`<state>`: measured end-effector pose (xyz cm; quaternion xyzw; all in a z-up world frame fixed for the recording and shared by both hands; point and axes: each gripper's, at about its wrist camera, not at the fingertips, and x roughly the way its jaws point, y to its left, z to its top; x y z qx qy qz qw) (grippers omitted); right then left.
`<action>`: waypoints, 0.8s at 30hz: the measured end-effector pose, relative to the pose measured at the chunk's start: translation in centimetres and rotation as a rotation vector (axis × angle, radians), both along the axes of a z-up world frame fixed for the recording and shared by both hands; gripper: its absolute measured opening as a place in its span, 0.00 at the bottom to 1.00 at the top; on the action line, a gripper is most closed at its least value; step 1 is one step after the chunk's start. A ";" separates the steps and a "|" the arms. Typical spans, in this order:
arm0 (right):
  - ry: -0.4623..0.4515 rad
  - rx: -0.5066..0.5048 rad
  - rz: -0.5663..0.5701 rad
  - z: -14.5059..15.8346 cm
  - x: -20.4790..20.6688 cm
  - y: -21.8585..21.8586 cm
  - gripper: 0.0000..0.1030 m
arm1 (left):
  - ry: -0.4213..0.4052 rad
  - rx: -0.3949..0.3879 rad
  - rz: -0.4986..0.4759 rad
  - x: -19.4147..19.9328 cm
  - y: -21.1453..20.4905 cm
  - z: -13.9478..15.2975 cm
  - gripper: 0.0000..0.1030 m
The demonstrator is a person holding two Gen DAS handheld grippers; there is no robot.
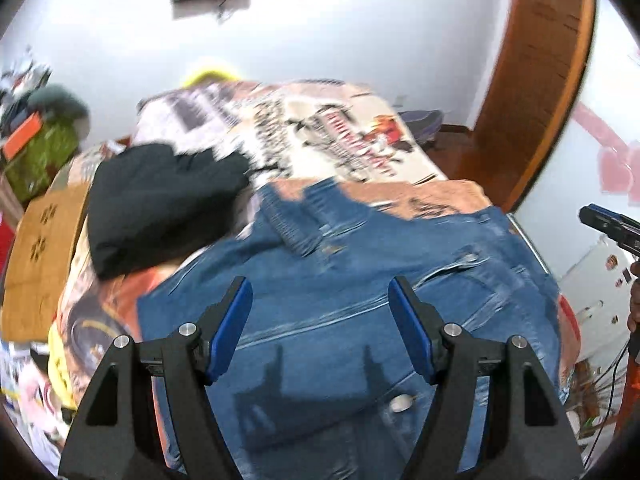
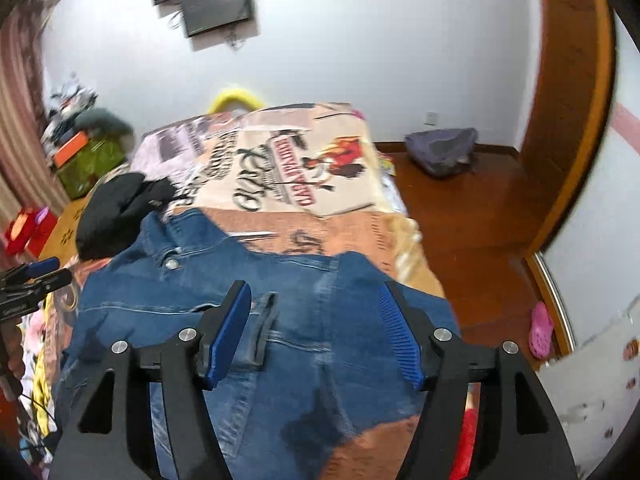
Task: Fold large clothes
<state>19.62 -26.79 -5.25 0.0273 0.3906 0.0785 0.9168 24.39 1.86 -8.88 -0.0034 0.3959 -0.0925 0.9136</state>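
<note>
A pair of blue jeans point(image 1: 340, 320) lies spread over the near end of a bed with a printed cover point(image 1: 320, 128). In the right wrist view the jeans point(image 2: 180, 292) show their waist button at the upper left. My left gripper point(image 1: 318, 284) hovers open above the denim, with nothing between its blue pads. My right gripper point(image 2: 314, 286) is also open over the jeans and holds nothing. A crumpled black garment point(image 1: 160, 208) lies on the bed just beyond the jeans, to the left. Each gripper shows at the edge of the other's view: the right gripper point(image 1: 608, 224), the left gripper point(image 2: 32, 276).
A wooden door frame point(image 2: 568, 80) stands at the right, with wood floor beside the bed. On the floor lie a grey backpack point(image 2: 442, 150) and a pink shoe point(image 2: 540, 328). A green box point(image 2: 86, 160) and clutter sit left of the bed. Screens point(image 2: 216, 4) hang on the far wall.
</note>
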 end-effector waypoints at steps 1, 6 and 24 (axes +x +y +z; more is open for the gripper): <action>0.005 0.013 -0.020 -0.3 -0.1 -0.8 0.61 | -0.007 -0.005 -0.013 0.0 -0.7 0.2 0.69; 0.093 0.073 -0.127 -3.3 -0.4 -4.8 0.61 | -0.002 -0.053 -0.064 0.4 -4.1 -0.2 0.76; 0.410 0.535 -0.344 -16.5 1.1 -14.2 0.63 | 0.171 -0.047 -0.061 2.0 -7.8 -6.1 0.77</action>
